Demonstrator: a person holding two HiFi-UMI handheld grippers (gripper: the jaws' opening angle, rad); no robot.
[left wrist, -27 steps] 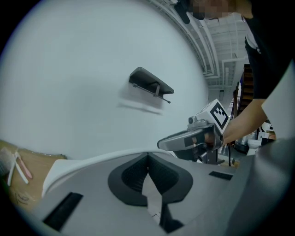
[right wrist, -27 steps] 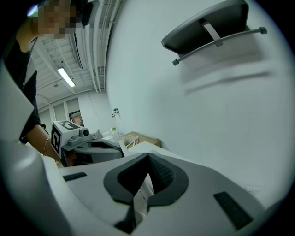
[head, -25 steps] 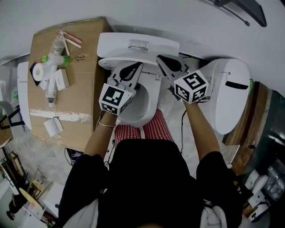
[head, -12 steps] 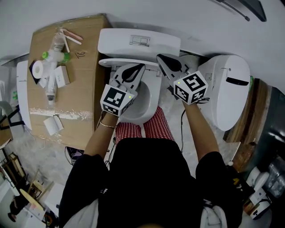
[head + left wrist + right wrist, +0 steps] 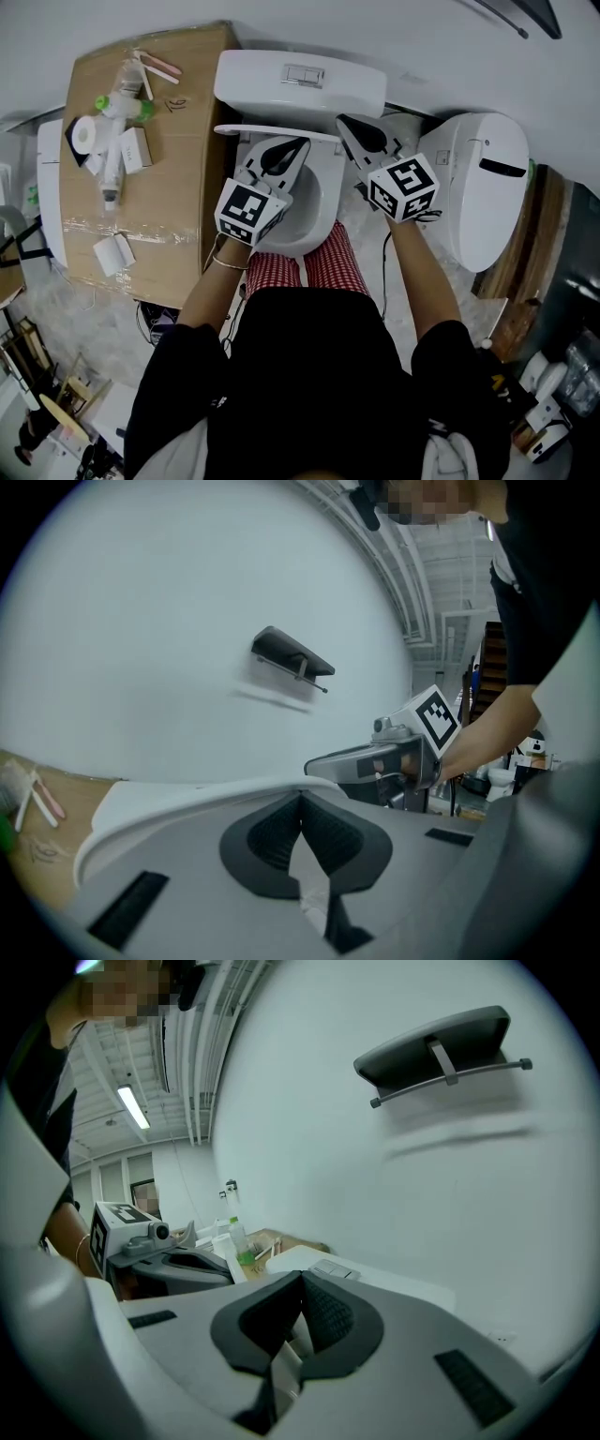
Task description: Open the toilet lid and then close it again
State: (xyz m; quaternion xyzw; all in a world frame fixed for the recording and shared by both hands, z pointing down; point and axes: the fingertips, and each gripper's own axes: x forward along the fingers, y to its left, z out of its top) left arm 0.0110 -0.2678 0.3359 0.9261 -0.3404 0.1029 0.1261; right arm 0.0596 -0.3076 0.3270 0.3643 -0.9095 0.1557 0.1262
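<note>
Reaching forward over the open white ceramic toilet bowl (image 5: pixel 305 204), both forearms run roughly parallel. The left gripper (image 5: pixel 286 150) and right gripper (image 5: pixel 345 124) each have their fingers pressed together, with nothing pinched. Left tips sit just at the rim of the thin white plastic toilet lid (image 5: pixel 272 131); contact unclear. The lid stands raised before the white rectangular cistern (image 5: pixel 300 80). Judgement: opening nearly complete. Next: tip the lid forward and lower it slowly.

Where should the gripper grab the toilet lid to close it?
Probably its thin free rim, coming from the bowl side in front. The toilet lid stands raised toward the tank, hinged at the back, so that rim is the thin edge that faces the left gripper.
</note>
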